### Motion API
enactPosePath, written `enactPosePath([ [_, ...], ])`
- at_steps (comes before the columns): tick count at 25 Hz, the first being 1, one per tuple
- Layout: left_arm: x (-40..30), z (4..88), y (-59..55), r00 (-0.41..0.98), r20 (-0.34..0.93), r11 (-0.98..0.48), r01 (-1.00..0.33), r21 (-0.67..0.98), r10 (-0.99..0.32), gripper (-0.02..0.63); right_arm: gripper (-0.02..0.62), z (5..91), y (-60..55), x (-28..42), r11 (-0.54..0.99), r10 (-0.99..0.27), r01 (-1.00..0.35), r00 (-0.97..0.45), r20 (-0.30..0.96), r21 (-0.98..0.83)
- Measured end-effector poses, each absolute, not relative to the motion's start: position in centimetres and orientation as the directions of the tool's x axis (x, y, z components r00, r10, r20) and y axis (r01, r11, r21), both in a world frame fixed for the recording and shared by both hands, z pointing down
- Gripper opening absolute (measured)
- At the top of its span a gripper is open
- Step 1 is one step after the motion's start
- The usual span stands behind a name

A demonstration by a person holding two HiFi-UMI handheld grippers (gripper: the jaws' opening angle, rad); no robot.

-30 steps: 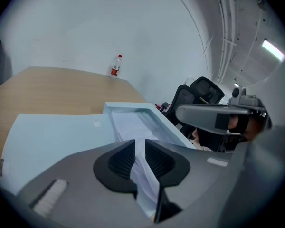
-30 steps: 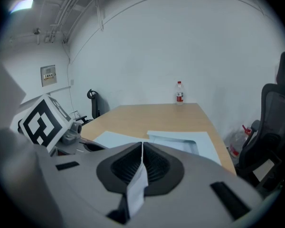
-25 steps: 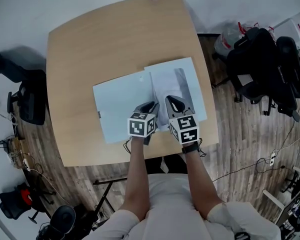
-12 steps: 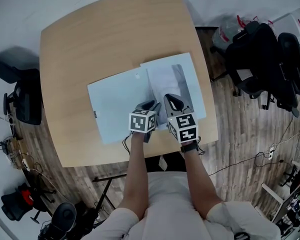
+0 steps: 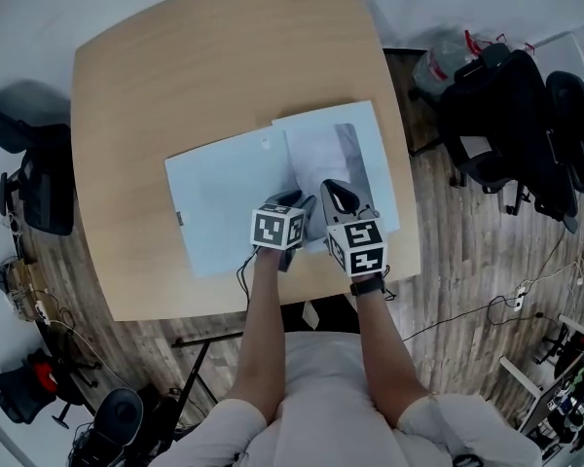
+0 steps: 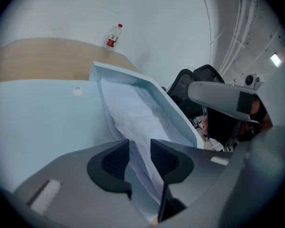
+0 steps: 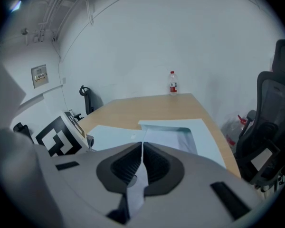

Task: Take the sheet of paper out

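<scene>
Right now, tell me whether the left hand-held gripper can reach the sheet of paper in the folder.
Probably yes: the left hand-held gripper is opening its jaws with the sheet of paper between them, and the folder lies open. The right hand-held gripper is shut on the same sheet.

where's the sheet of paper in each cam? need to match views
Head view: sheet of paper right of centre, in the right half of the blue folder.
Left gripper view: sheet of paper at centre, running up from the jaws.
Right gripper view: sheet of paper at centre, just beyond the jaws.
Shared landmark: blue folder, open in all three.
</scene>
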State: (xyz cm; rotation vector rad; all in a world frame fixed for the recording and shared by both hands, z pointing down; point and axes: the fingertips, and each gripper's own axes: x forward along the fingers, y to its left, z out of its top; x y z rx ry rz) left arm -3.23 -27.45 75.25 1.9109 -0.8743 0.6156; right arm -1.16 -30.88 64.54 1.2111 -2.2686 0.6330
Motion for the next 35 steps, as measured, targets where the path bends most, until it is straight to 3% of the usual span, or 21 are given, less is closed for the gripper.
enactPosePath([
  [3, -3.5, 75.4, -27.6, 0.62, 0.717, -0.31, -0.783, 0.539, -0.32, 0.133, 0.014, 64.5, -31.0, -1.0, 0.494, -0.626, -0.853, -0.484, 0.612, -0.169],
  [11, -2.9, 75.7, -27.1, 0.629, 0.718, -0.283, -0.776, 0.563, -0.297, 0.014, 0.014, 63.9, -30.8, -1.1, 0.498, -0.63, -0.85, -0.489, 0.603, -0.169],
  [20, -2.9, 75.1, -26.8, 0.615, 0.706, -0.19, -0.785, 0.59, -0.35, 0.009, 0.014, 63.1, -29.8, 0.2, 0.493, -0.644, -0.855, -0.483, 0.593, -0.162],
  [35, -5.7, 72.8, -25.3, 0.54, 0.733, -0.156, -0.835, 0.527, -0.414, 0.009, 0.014, 60.6, -28.0, -0.3, 0.519, -0.666, -0.843, -0.503, 0.552, -0.142],
])
